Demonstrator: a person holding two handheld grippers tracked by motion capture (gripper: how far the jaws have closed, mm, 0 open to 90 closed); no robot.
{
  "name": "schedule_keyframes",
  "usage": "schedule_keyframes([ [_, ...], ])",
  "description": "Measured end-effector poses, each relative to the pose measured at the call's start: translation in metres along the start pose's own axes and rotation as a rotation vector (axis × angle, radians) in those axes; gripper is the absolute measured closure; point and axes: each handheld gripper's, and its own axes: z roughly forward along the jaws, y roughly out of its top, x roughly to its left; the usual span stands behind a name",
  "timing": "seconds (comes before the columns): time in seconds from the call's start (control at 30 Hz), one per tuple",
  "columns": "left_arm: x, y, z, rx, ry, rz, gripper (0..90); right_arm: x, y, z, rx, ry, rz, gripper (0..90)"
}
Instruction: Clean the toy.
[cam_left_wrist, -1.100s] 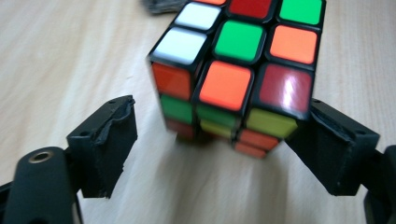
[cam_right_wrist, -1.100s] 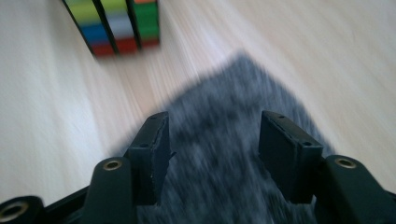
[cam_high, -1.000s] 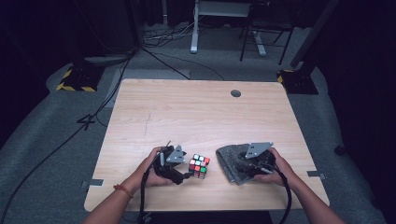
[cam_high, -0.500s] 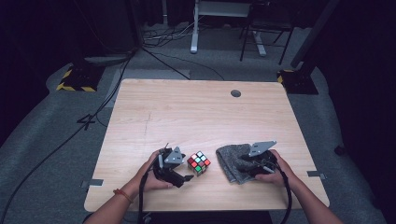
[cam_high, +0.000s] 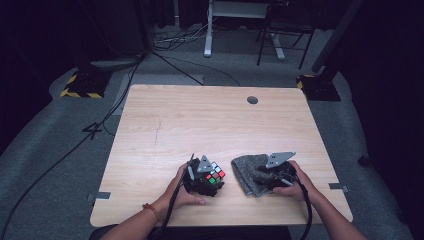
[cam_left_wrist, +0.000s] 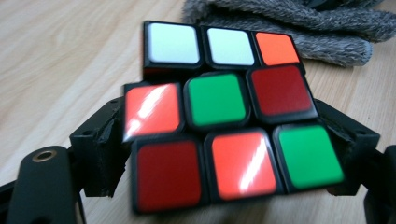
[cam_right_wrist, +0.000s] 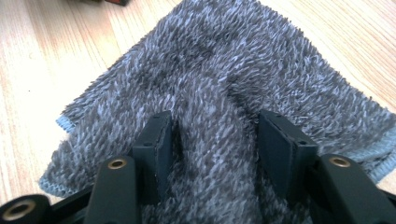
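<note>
A: While the left gripper (cam_high: 202, 176) had its jaws standing along both flanks of the cube (cam_left_wrist: 219, 126), why was it held so low on the table (cam_high: 200, 125)?

B: Probably to steady it; the jaws had just been closing, pads against its sides, the cube lying squarely between them near the table's front edge.

A: And the right gripper (cam_right_wrist: 215, 140)?

B: Its jaws straddled a raised ridge of the grey cloth (cam_right_wrist: 224, 70), half spread, likely bunching it; whether they truly pinched, I couldn't tell.
</note>
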Motion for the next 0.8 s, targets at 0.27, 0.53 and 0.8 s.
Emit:
schedule_keyframes([
  [0.27, 0.003, 0.002, 0.004, -0.002, -0.025, 0.052, 28.8, 0.001, 0.0, 0.0, -0.002, -0.007, -0.006, 46.6],
  [0.53, 0.001, 0.002, -0.007, -0.001, -0.048, 0.177, 32.4, 0.003, -0.001, -0.001, -0.02, -0.008, -0.013, 68.1],
  [0.8, 0.0, 0.009, -0.019, 0.009, -0.07, 0.254, 32.5, 0.001, 0.001, -0.005, -0.042, -0.014, -0.019, 77.4],
])
